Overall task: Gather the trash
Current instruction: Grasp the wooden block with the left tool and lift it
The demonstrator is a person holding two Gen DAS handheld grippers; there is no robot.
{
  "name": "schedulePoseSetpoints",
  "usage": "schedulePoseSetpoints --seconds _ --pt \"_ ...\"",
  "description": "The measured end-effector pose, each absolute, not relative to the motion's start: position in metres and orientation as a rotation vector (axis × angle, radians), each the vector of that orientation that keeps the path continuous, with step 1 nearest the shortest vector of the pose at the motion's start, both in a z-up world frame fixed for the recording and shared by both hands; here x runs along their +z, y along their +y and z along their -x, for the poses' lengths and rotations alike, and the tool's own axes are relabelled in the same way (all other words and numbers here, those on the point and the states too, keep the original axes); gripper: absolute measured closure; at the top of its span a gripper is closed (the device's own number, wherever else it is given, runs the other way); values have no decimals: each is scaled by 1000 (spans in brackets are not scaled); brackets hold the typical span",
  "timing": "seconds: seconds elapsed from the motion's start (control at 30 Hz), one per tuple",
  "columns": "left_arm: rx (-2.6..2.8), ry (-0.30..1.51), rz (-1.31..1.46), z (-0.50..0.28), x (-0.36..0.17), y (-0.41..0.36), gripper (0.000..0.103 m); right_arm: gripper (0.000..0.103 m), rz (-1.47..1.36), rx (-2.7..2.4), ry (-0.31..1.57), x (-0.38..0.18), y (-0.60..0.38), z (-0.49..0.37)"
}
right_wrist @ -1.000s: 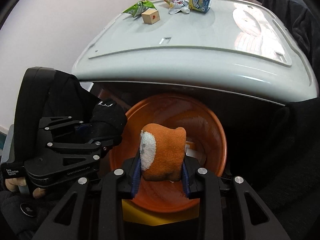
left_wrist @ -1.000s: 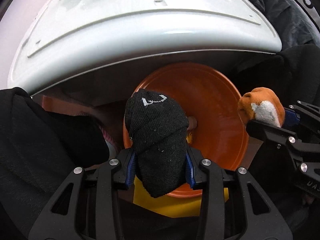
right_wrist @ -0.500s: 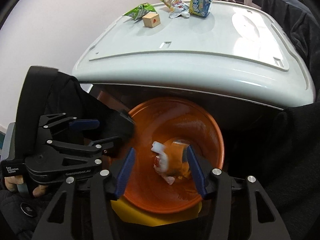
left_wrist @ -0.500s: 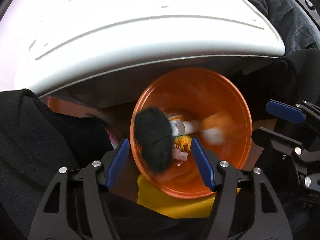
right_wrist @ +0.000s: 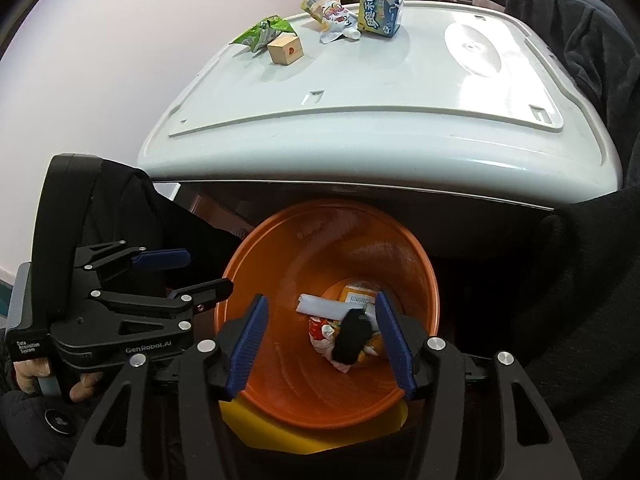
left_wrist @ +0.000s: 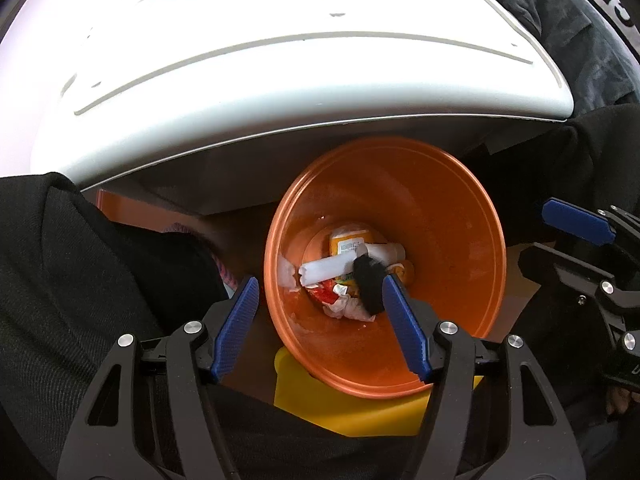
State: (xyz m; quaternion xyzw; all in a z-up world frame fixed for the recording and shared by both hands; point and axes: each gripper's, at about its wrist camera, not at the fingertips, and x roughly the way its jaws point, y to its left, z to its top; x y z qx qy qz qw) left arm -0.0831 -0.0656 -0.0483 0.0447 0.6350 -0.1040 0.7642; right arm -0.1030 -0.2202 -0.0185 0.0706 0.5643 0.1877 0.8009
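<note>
An orange bin (left_wrist: 452, 216) (right_wrist: 288, 384) stands below the edge of a white table. At its bottom lie a black sock (left_wrist: 368, 284) (right_wrist: 352, 338), a white paper roll (left_wrist: 324, 272) (right_wrist: 320, 306), a yellow carton (left_wrist: 350, 240) and crumpled wrappers (left_wrist: 340, 304). An orange sock (right_wrist: 370, 350) peeks out beside the black one. My left gripper (left_wrist: 322, 320) is open and empty above the bin's near rim. My right gripper (right_wrist: 322, 340) is open and empty above the bin; it also shows at the right of the left wrist view (left_wrist: 576, 224).
On the white table (right_wrist: 380, 92) lie a green wrapper (right_wrist: 264, 32), a wooden cube (right_wrist: 286, 50), a squeezed tube and pouch (right_wrist: 332, 16) and a blue-yellow carton (right_wrist: 380, 8). A yellow object (left_wrist: 360, 412) sits under the bin. Black cloth hangs on both sides.
Both grippers opened. The black sock left my left gripper and the orange sock left my right gripper; both fell to the bottom of the orange bin.
</note>
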Motion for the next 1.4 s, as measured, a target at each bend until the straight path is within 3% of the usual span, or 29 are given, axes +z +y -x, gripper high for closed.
schedulePoseSetpoints --seconds 0.37,0.7,1.4 --pt "-157 1252 -19 40 -11 -42 34 21 -186 349 1108 9 -242 66" --pt "-122 1097 -23 -73 11 -34 31 16 -197 311 1015 31 -260 17" --pt "-24 984 -73 -186 -47 -45 31 14 -275 300 1060 -7 -268 -16"
